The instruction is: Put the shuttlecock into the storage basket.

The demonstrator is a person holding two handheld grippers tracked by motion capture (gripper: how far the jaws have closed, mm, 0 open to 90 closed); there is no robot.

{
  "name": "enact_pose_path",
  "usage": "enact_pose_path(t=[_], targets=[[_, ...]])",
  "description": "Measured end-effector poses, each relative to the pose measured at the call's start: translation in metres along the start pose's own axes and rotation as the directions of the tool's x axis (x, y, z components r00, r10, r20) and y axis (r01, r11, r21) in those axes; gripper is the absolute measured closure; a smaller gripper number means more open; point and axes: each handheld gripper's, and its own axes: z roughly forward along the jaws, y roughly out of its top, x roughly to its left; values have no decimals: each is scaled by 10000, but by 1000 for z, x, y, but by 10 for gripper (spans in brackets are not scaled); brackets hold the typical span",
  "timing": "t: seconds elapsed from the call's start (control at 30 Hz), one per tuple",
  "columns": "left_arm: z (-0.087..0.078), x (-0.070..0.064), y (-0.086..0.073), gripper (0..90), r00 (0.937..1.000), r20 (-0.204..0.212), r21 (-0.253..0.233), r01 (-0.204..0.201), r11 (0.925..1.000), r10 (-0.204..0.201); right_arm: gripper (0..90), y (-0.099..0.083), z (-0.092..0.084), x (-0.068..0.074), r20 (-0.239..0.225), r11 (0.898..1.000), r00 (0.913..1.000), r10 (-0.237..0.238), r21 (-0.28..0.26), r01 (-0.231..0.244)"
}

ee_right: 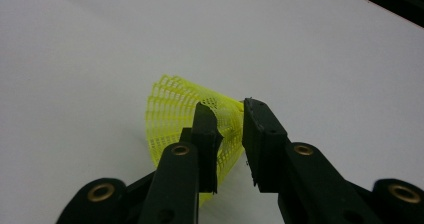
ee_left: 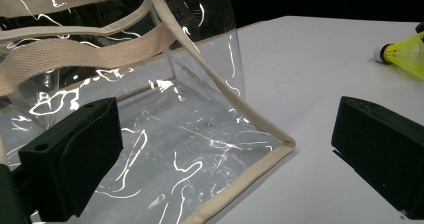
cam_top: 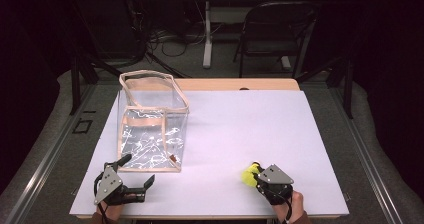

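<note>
Left gripper (cam_top: 134, 173) spread by one clear bag's (cam_top: 150, 129) near corner, right gripper (cam_top: 254, 176) pinching the skirt of one yellow shuttlecock (ee_right: 172, 111) on the white table (cam_top: 260, 129), near right edge: keep squeeze light, mesh likely crushes, then lift straight up

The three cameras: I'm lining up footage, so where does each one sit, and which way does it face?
High view: above the near side, looking forward and down on the table; hands, left gripper and right gripper show.
Left gripper view: along its wide-apart jaws at the clear bag.
Right gripper view: along its jaws, closed on the yellow shuttlecock.
Shared: the shuttlecock appears in all three; high and left views share the bag.
</note>
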Motion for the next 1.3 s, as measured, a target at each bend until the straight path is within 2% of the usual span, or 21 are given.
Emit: enact_pose_path(t=[0.47,0.83,1.03,1.3], targets=[[0,0,0,0,10000,-5,-13,11,10000,-11,872,0,-3,-2,559,9999,9983,138,-8,-138],[0,0,0,0,10000,9,-43,5,10000,-5,890,0,-7,-6,805,9996,9966,159,-237,-140],[0,0,0,0,10000,-10,-18,-32,10000,32,890,0,-9,-11,812,9984,9961,340,-479,-302],[0,0,0,0,10000,-11,20,-49,10000,49,891,-1,-13,-21,577,9920,9953,774,-1042,-711]])
